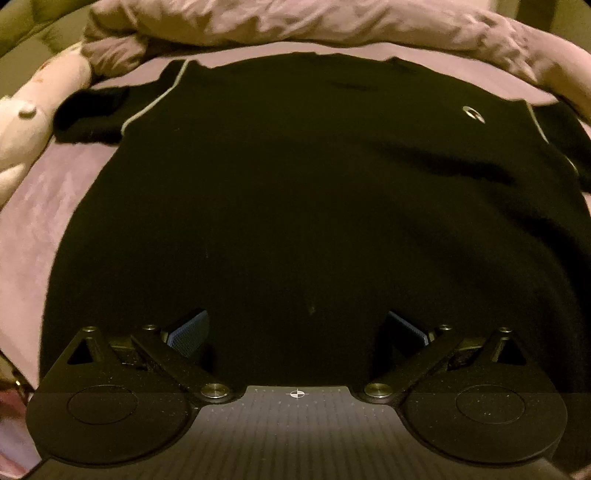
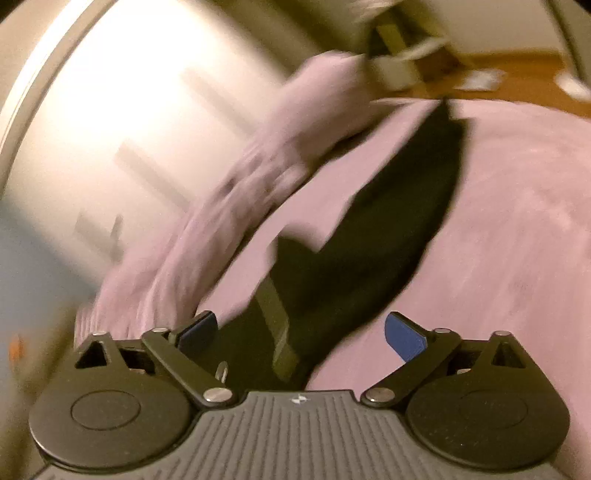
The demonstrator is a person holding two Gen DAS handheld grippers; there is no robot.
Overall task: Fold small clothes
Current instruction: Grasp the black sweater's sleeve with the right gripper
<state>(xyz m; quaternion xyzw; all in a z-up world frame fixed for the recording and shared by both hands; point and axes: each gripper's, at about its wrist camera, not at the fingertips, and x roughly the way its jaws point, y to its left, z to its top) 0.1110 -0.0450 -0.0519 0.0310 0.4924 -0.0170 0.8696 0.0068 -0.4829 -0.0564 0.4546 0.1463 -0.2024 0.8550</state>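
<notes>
And here's the pink bedspread (image 1: 48, 206), filling the whole playing surface, with a rumpled pink duvet (image 1: 258, 22) heaped along the far edge and a pale plush toy (image 1: 22, 125) tucked off to the left. Spread flat on top is the black T-shirt (image 1: 280, 192), collar away from us, hem nearest the left camera, both short sleeves fanned outward, pale piping running down each shoulder seam and a small silver logo (image 1: 473, 113) on the chest.

Now the danger, as I read it. The shirt is dark, soft and laid on a plush cover, so a pinch could easily scoop up bedspread along with hem, or catch only one layer and leave the back panel dragging. The right-hand view is badly smeared (that tool looks to be swinging fast), and a rushed arrival at the sleeve could nudge it out of line and spoil a clean fold.

Down to the tools. The left gripper (image 1: 295, 328) sits low over the hem, jaws spread wide, blue pads either side with only black fabric between them, nothing pinched; whether the tips actually touch the cloth I cannot tell. The right gripper (image 2: 301, 330) is equally wide apart and empty, hanging over the shirt's right sleeve and side edge, with the silver logo just peeking inside its left finger.
</notes>
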